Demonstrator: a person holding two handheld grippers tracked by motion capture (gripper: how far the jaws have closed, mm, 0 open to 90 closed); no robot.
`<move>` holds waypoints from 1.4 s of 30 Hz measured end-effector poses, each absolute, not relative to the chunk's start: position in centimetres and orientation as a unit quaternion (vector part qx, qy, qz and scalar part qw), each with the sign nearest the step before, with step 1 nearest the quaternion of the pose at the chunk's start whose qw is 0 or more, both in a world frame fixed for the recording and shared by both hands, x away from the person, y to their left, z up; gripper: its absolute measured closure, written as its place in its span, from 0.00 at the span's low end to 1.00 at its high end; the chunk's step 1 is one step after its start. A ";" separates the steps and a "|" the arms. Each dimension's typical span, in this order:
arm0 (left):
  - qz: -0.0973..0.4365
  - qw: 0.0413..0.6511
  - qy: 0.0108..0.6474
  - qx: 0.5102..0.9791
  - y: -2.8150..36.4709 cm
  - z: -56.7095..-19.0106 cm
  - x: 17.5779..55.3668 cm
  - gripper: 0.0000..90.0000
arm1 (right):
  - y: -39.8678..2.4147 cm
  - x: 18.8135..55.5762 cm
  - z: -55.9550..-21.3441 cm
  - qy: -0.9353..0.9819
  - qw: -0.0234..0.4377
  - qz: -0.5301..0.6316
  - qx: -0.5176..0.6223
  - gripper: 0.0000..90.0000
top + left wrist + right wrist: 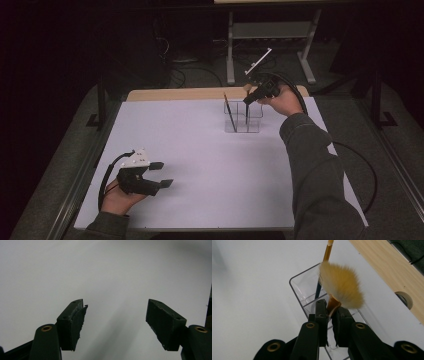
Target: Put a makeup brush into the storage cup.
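A fan brush [342, 288] with tan bristles stands bristles-up, and my right gripper [330, 312] is shut on its ferrule. Its dark handle [247, 114] reaches down into a clear plastic organiser [255, 127] at the back of the table, under my right gripper [248, 99]. A second thin brush [230, 112] leans in the organiser's left compartment, its golden shaft [327, 255] beside the organiser's rim [297, 290]. Near the front left my left gripper [162, 174] hovers low over the white surface. In the left gripper view the left gripper [116, 320] is open, with nothing between the jaws.
A white sheet [200, 160] covers the table, and a wooden strip [175, 93] shows along the far edge, with a round hole [404, 298] in it. A grey metal stand [270, 30] and cables sit on the dark floor behind. The right sleeve [315, 165] crosses the table's right side.
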State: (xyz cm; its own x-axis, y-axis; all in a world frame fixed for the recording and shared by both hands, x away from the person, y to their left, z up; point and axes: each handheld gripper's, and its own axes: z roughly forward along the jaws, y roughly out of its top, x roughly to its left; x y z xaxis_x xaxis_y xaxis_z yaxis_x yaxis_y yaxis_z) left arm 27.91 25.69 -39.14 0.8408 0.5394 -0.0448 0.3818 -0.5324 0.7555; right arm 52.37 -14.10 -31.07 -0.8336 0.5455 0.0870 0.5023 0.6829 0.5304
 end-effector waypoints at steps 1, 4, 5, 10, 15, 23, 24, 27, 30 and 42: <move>0.096 0.405 0.266 0.870 25.7 -39.1 27.9 0.34 | -14.1 52.4 -31.2 0.917 0.037 0.278 0.285 0.91; 0.097 0.401 0.264 0.872 25.7 -39.1 27.9 0.34 | -13.9 52.3 -31.5 0.919 0.035 0.272 0.284 0.91; 0.097 0.401 0.265 0.871 25.7 -39.1 27.9 0.34 | -13.9 52.3 -31.6 0.919 0.034 0.271 0.285 0.91; 0.097 0.402 0.266 0.871 25.6 -39.2 27.9 0.34 | -13.8 52.4 -31.8 0.919 0.030 0.265 0.291 0.87; 0.099 0.397 0.262 0.874 25.6 -39.2 27.9 0.33 | -13.7 52.3 -31.8 0.914 0.035 0.270 0.300 0.80; 0.098 0.399 0.263 0.873 25.6 -39.2 27.8 0.33 | -14.2 51.9 -31.9 0.911 0.032 0.279 0.303 0.78; 0.097 0.400 0.265 0.872 25.6 -39.2 27.8 0.33 | -14.2 51.8 -31.8 0.910 0.030 0.280 0.303 0.78; 0.097 0.401 0.266 0.871 25.5 -39.2 27.8 0.33 | -14.5 51.4 -31.8 0.908 0.033 0.289 0.303 0.77; 0.096 0.399 0.266 0.872 25.5 -39.3 27.7 0.33 | -14.8 51.0 -31.9 0.905 0.030 0.296 0.304 0.76; 0.100 0.407 0.271 0.867 25.6 -39.1 27.4 0.33 | -16.2 49.3 -32.3 0.891 0.024 0.330 0.311 0.71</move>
